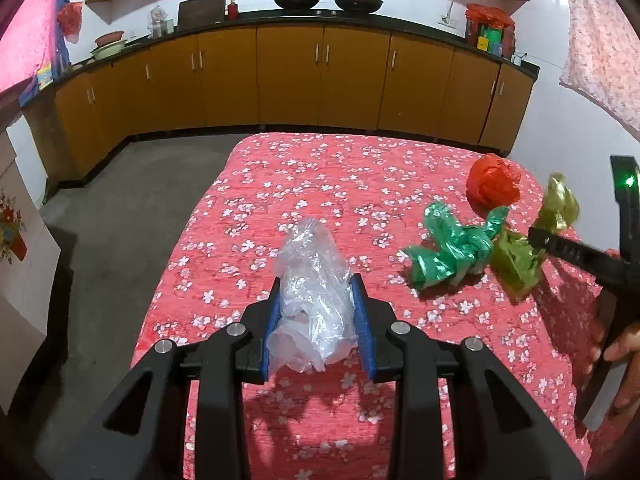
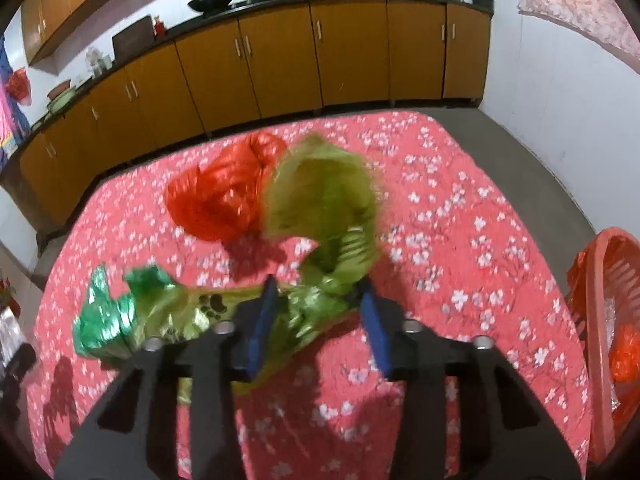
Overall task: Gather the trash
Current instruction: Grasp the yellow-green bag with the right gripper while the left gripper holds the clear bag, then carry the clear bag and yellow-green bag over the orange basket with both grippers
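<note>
L gripper (image 1: 316, 304) clenched on clear plastic bag (image 1: 310, 280), held just above red floral cloth (image 1: 304, 184). R gripper (image 2: 318, 308) clamped on olive-yellow bag (image 2: 320, 200), lifted off cloth; frame blurred. Dk green bag (image 1: 452, 246) lies beside it on cloth; red bag (image 1: 494, 180) farther back. Orange basket (image 2: 600, 280) at table's right edge w/ trash inside.

My left wrist camera sits just behind the left tool (image 1: 316, 312), looking forward and down over the bench (image 1: 320, 184) toward the cabinets (image 1: 288, 76). My right wrist camera rides behind the right tool (image 2: 320, 312), angled down the same way but closer in. Both views share the flowered bench top, the red bag (image 1: 494, 182) (image 2: 216, 200), the green bag (image 1: 448, 248) (image 2: 116, 312) and the cabinet wall.
</note>
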Demonstrator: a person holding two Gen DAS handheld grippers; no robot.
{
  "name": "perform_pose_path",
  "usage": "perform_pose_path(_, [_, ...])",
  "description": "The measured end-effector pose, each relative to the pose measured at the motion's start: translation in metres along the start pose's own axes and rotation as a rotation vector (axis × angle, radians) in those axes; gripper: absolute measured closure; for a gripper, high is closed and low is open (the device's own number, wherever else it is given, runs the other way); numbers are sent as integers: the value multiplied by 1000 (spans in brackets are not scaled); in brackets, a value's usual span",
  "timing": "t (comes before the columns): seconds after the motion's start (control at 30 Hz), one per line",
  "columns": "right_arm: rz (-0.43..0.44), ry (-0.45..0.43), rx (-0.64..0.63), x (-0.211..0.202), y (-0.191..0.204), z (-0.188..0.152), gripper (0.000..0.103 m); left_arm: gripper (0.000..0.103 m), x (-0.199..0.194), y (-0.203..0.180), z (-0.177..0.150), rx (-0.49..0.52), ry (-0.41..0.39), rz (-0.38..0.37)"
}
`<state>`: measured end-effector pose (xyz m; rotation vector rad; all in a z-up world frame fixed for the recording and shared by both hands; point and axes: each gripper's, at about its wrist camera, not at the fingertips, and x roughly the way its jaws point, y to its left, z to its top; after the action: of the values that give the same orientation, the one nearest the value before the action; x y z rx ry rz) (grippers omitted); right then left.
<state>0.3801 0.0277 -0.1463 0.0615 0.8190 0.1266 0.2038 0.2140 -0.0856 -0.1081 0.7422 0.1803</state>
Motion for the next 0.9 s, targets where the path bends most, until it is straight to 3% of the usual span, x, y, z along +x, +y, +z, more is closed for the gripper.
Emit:
perform_pose_path(0.13, [3,10,10,-5,-5,-7,77,70,-6,-5,2,2,-6,-2])
perform_pose_path(0.43, [-28,-32,-43,-50,-25,-27,78,70,-25,-25,0,23,-26,-24])
perform_pose_path(0.9, [-78,-130,-104,-152,-74,-59,78,70,-58,-91,-6,104,-61,-121])
